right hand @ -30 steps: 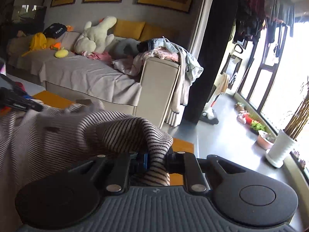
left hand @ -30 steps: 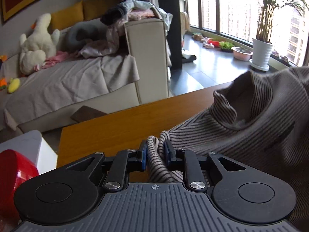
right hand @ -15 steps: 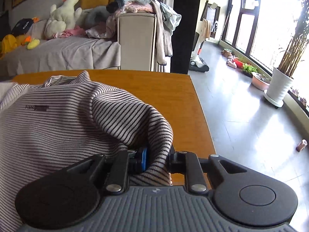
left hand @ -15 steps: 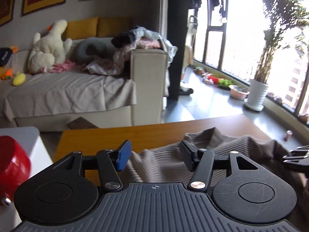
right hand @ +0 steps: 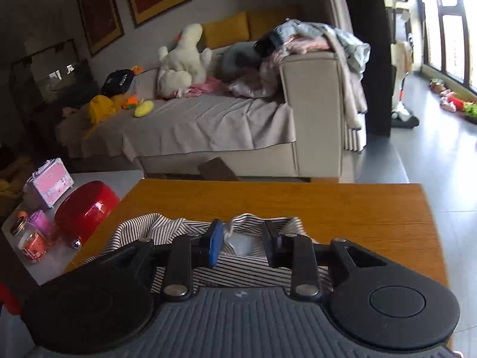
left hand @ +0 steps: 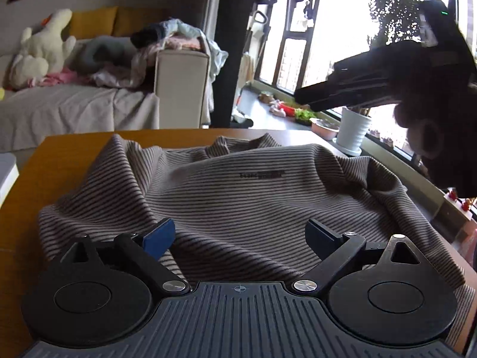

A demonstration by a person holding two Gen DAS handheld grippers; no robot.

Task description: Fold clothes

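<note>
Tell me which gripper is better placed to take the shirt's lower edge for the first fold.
Probably the left gripper: its open fingers hang just over the striped shirt near its lower edge. The right gripper is open up at the collar.

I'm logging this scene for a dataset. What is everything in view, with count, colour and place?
striped shirt: one, grey-brown with dark stripes, spread on the table
table: one, orange-brown wood
sofa: one, beige, behind the table
plush toy: one, white, on the sofa
clothes pile: one, mixed colours, on the sofa arm
red bowl: one, upside down on the side surface
pink case: one, beside the bowl
plant pot: one, white, by the window
left hand-held gripper: black, open over the shirt
right hand-held gripper: black, open at the collar
</note>
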